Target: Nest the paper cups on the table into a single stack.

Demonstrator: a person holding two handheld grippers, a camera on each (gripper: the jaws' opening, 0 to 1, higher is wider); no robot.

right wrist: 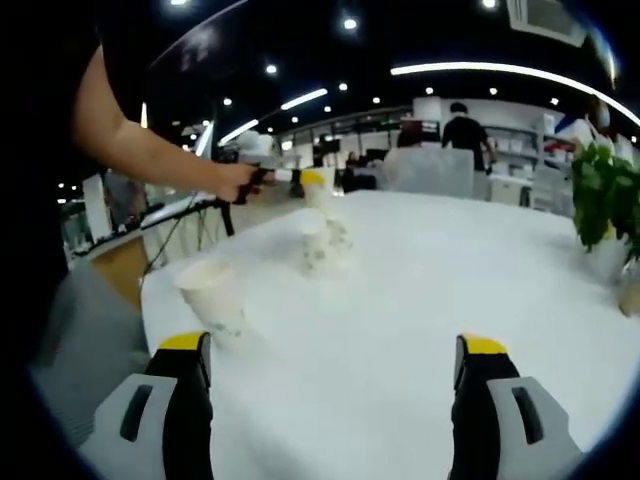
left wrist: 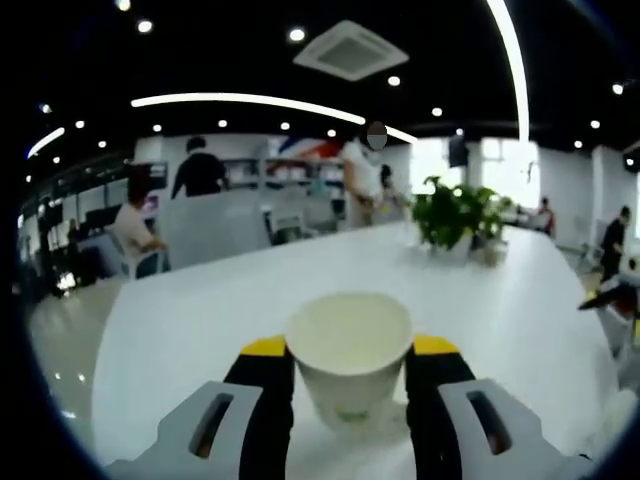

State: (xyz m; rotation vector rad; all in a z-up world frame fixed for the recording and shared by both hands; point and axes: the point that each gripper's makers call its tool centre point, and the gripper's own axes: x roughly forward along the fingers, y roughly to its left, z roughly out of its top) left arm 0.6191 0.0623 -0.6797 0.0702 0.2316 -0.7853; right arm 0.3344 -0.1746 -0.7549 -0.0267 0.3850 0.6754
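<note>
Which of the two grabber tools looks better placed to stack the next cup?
The left, probably. The left gripper already has a paper cup between its jaws, apparently gripped. The right gripper stands wide open over bare table, with another cup off to its left side.

Two low views across one shared white table.

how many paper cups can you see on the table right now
2. One cup stands near the table's edge, ahead of the right gripper. The other cup sits between the left gripper's jaws. More may be hidden.
</note>
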